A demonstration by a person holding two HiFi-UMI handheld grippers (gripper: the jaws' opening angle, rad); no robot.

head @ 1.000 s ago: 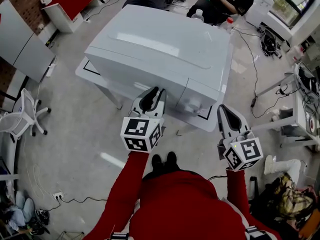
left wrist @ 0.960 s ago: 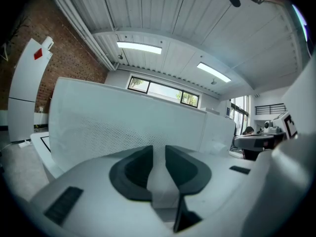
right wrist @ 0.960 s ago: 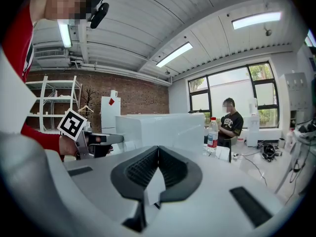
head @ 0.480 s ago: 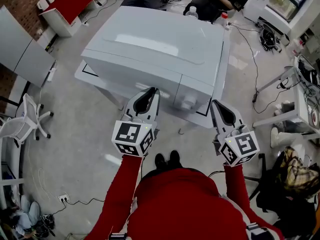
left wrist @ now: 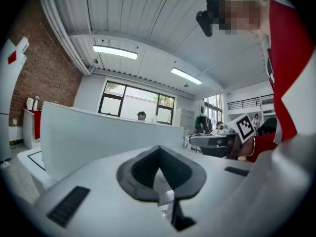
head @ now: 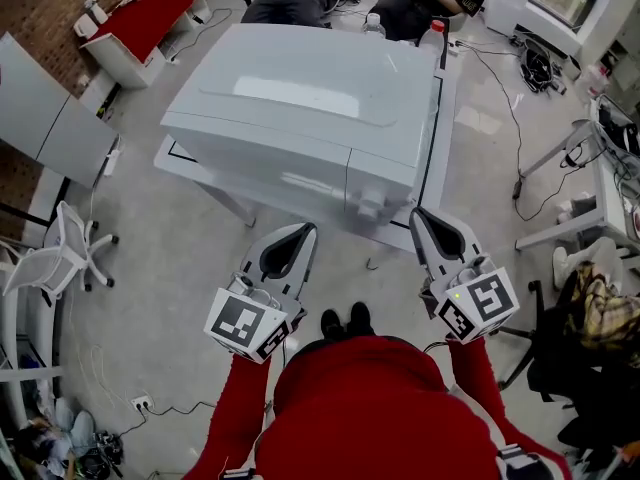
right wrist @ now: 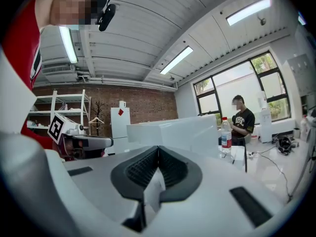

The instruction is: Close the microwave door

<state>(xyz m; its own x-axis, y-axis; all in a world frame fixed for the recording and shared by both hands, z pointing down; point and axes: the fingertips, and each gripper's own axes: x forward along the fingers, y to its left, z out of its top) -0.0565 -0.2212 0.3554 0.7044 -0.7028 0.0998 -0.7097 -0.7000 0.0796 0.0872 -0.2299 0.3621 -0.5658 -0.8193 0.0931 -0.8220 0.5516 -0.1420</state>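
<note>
- Here, the left hand-held gripper (head: 303,233) has its jaws pressed together on nothing.
- The right hand-held gripper (head: 422,218) is likewise pressed together on nothing.
- Just ahead, clear of both, the large white boxy microwave (head: 300,98) sits on the white table (head: 446,118), door flush.
- A clear red-capped bottle (head: 434,36) stands at the table's far corner.

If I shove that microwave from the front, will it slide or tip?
The microwave looks broad and low, so it probably won't tip. Its rigid bulk suggests weight. It nearly fills the table, so sliding could be risky.

no legible text or labels
</note>
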